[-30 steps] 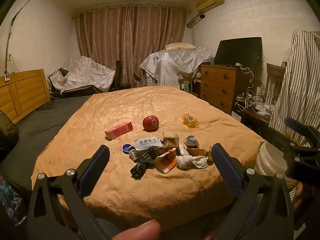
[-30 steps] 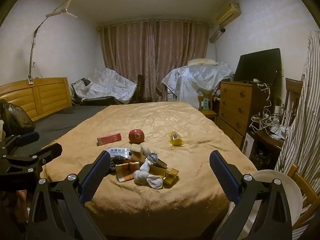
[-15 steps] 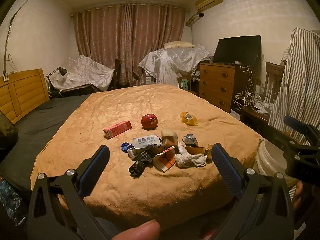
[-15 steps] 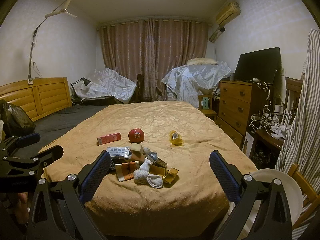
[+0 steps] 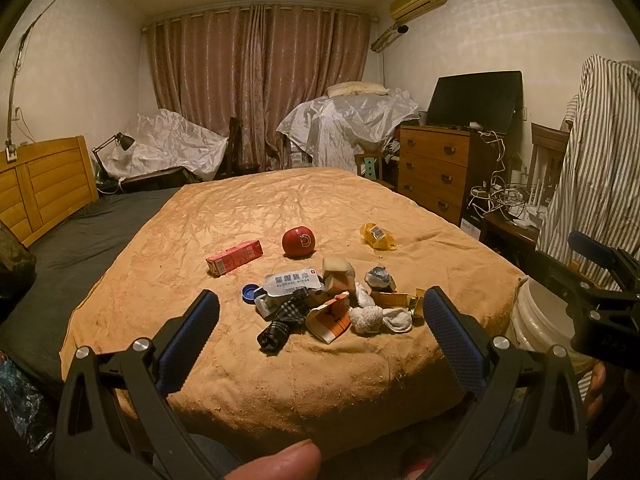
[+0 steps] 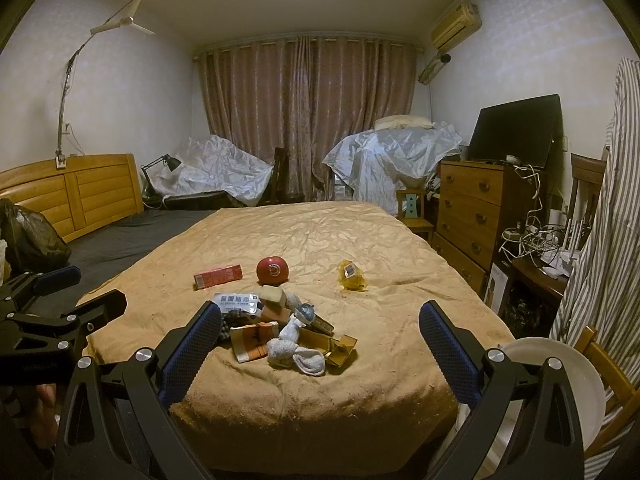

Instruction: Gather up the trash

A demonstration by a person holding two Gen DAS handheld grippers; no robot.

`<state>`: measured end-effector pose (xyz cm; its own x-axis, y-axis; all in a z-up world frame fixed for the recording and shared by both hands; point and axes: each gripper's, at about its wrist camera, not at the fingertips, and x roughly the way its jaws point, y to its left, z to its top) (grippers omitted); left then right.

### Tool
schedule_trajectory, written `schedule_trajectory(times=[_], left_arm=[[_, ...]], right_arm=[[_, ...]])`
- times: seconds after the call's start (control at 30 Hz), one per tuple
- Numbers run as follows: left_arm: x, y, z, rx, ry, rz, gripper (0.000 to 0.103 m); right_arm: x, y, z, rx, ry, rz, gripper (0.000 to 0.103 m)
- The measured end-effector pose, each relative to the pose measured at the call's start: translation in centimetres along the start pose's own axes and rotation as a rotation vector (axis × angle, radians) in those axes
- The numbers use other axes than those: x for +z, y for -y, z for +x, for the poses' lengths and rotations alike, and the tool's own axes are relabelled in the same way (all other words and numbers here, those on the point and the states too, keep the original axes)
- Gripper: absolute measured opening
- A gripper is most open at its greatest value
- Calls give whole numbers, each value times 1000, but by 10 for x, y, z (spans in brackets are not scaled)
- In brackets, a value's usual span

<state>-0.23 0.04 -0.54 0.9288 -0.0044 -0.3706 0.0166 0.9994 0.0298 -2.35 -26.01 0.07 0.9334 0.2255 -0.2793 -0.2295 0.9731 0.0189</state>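
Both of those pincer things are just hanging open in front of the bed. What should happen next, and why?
Probably move the right tool forward and down onto the white socks at the pile's near edge. Both tools are open and empty, and the white bucket stands on that side.

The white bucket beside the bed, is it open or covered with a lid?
Open. The bucket shows a bare round mouth with pale inner wall, no lid on it.

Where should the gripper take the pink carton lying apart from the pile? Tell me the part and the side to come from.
Grip the pink carton across its narrow width, near mid-length, coming down from above. It lies flat on the orange blanket with both long sides free and nothing touching it. The left gripper is open and probably nearer.
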Motion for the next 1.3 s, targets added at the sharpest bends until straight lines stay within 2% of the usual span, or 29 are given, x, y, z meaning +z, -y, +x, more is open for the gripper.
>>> schedule_trajectory(times=[0.63, 1.0, 1.3], left_arm=[[-3, 4, 3, -3, -5, -1, 98], [-23, 14, 6, -6, -14, 1, 98], [-19, 12, 7, -7, -18, 0, 98]], right_arm=[[-2, 0, 2, 0, -5, 1, 99], [-4, 0, 2, -1, -8, 1, 99], [-4, 0, 2, 0, -10, 0, 99]])
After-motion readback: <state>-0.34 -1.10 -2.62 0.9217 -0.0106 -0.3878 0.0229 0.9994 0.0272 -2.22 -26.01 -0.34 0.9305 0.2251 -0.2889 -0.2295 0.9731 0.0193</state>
